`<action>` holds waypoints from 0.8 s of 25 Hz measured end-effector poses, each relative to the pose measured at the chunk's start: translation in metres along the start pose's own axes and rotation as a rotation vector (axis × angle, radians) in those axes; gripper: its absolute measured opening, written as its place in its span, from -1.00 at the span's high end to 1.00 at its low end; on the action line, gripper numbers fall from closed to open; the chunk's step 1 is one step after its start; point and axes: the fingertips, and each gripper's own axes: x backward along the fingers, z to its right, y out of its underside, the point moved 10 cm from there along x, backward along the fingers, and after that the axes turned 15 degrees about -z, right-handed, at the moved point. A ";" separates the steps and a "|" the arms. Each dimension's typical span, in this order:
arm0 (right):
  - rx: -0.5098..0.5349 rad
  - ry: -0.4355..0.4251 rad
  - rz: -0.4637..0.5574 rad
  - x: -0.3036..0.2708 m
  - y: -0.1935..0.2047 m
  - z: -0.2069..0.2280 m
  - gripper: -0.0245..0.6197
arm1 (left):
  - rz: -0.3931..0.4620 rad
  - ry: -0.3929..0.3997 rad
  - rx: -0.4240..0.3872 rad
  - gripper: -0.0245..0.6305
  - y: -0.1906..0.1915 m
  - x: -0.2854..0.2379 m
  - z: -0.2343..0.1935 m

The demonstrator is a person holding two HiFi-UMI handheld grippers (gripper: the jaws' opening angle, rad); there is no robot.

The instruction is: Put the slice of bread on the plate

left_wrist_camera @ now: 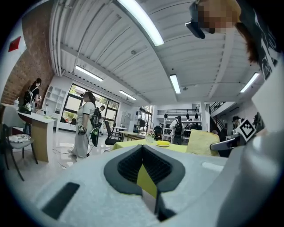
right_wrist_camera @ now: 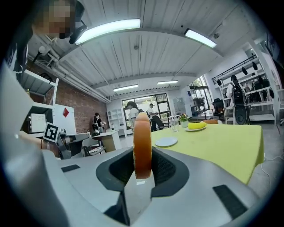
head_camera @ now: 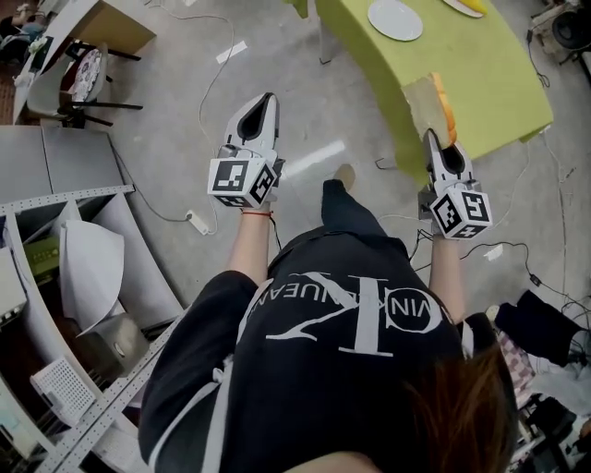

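Fingers [right_wrist_camera: 171, 170] of our right gripper [right_wrist_camera: 143, 179] are clasping the slice of bread [right_wrist_camera: 142, 142] upright at the tabletop [head_camera: 480, 74] edge, well short of the plate [head_camera: 394, 18] (light, soft, crushable, we judge, so gently by the crust), while our left gripper [left_wrist_camera: 148, 186] is hanging slightly parted, empty.

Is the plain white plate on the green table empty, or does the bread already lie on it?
Empty: the plate shows bare. The bread slice stands on edge, clamped in the right gripper.
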 end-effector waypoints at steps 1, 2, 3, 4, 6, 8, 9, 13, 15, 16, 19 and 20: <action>-0.005 0.000 0.001 -0.008 -0.005 0.005 0.63 | 0.000 0.006 -0.003 0.89 -0.005 -0.010 -0.003; -0.012 0.003 0.001 -0.015 -0.009 0.010 0.63 | -0.003 0.013 -0.007 0.89 -0.009 -0.020 -0.005; -0.020 0.005 0.001 -0.022 -0.013 0.014 0.63 | -0.009 0.020 -0.012 0.89 -0.013 -0.029 -0.008; -0.026 0.005 0.002 -0.029 -0.017 0.018 0.63 | -0.014 0.025 -0.017 0.89 -0.017 -0.038 -0.011; -0.031 0.005 0.002 -0.042 -0.026 0.026 0.63 | -0.021 0.034 -0.021 0.89 -0.024 -0.056 -0.017; -0.036 0.008 0.001 -0.055 -0.034 0.035 0.63 | -0.026 0.045 -0.024 0.89 -0.030 -0.076 -0.022; -0.039 0.011 0.001 -0.060 -0.037 0.040 0.63 | -0.030 0.052 -0.027 0.89 -0.033 -0.085 -0.023; -0.046 0.019 -0.006 -0.083 -0.050 0.055 0.63 | -0.038 0.080 -0.034 0.89 -0.042 -0.121 -0.030; -0.049 0.019 -0.011 -0.094 -0.055 0.062 0.63 | -0.039 0.089 -0.029 0.89 -0.044 -0.137 -0.033; -0.051 0.017 -0.014 -0.098 -0.057 0.065 0.63 | -0.041 0.092 -0.026 0.89 -0.044 -0.143 -0.033; -0.058 0.013 -0.018 -0.107 -0.059 0.064 0.63 | -0.056 0.106 -0.022 0.89 -0.043 -0.154 -0.037; -0.058 0.012 -0.020 -0.108 -0.058 0.063 0.63 | -0.063 0.113 -0.023 0.89 -0.042 -0.157 -0.038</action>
